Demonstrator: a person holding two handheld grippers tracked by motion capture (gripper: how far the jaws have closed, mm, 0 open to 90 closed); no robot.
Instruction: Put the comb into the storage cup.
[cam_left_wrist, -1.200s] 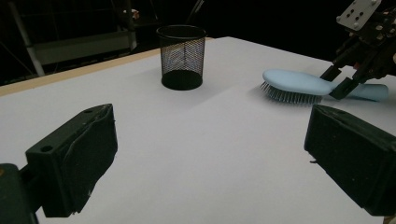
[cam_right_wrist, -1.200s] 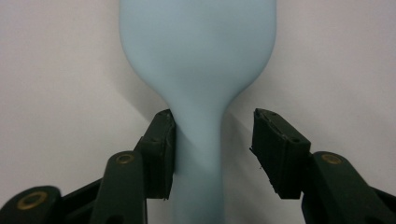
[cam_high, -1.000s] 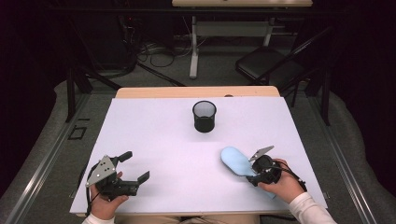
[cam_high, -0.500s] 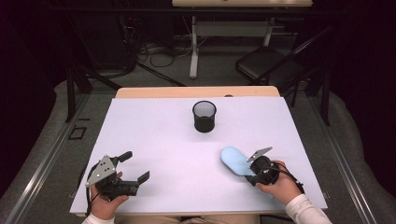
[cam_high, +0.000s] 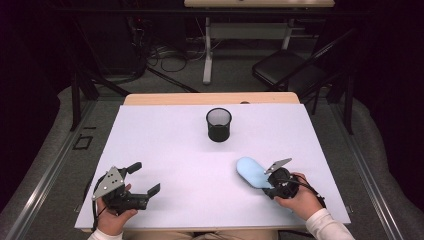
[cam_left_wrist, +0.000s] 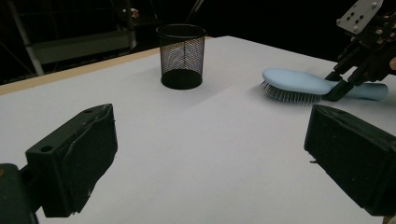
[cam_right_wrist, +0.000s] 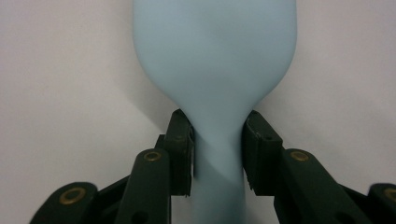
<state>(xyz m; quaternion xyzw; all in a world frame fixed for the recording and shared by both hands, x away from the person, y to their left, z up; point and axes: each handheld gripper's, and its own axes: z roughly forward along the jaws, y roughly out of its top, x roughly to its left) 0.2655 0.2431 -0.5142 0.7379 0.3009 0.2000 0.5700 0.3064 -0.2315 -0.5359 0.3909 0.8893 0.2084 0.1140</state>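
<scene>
Near the counter's (cam_high: 165, 150) front-left corner, the left gripper (cam_high: 142, 178) rests in a hand with its jaws wide apart and nothing between them. Toward the front-right corner, the right gripper (cam_high: 271, 176) has just been closing its jaws on the neck of a light blue hairbrush (cam_high: 251, 171), which lies bristles down on the counter; both pads now touch the handle. Farther back, near the middle, stands a black mesh cup (cam_high: 218, 124), upright and well apart from the brush.

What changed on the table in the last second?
The right gripper has just been closing its fingers on the neck of the blue hairbrush, which lies on the table. The left gripper, open, and the mesh cup stayed put.
</scene>
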